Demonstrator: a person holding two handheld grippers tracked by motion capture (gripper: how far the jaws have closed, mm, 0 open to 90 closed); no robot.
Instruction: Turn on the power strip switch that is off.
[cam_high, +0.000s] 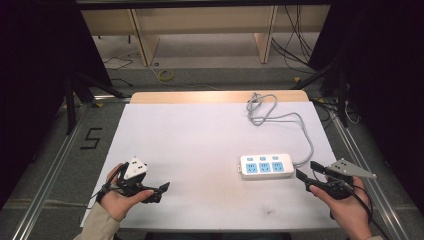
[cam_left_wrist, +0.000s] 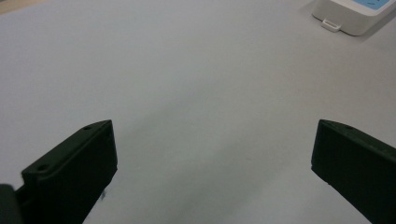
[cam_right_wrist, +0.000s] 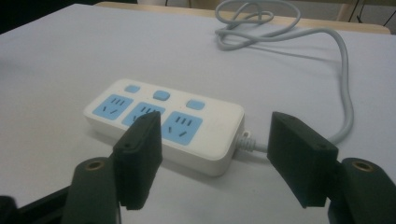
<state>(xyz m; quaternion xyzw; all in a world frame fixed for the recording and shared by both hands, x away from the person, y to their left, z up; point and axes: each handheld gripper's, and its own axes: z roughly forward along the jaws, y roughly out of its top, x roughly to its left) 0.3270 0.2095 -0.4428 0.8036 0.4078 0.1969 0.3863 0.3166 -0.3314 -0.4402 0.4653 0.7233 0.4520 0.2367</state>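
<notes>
Lower left of the high view: left claw (cam_high: 159, 191) low over bare tabletop (cam_high: 200, 135), jaws wide apart, nothing between them. Right of centre: white power strip (cam_high: 266, 166) with blue sockets, lying flat, its grey cord (cam_high: 274, 117) looping toward the upper right. Lower right: right claw (cam_high: 306, 170) just beside the strip's cord end, jaws spread wide, holding nothing, not touching. Looks like the approach step; next move calls for easing forward to straddle the strip's end, then closing. No brand or lettering readable on the strip; a "5" (cam_high: 91, 138) is marked on the floor at left.
</notes>
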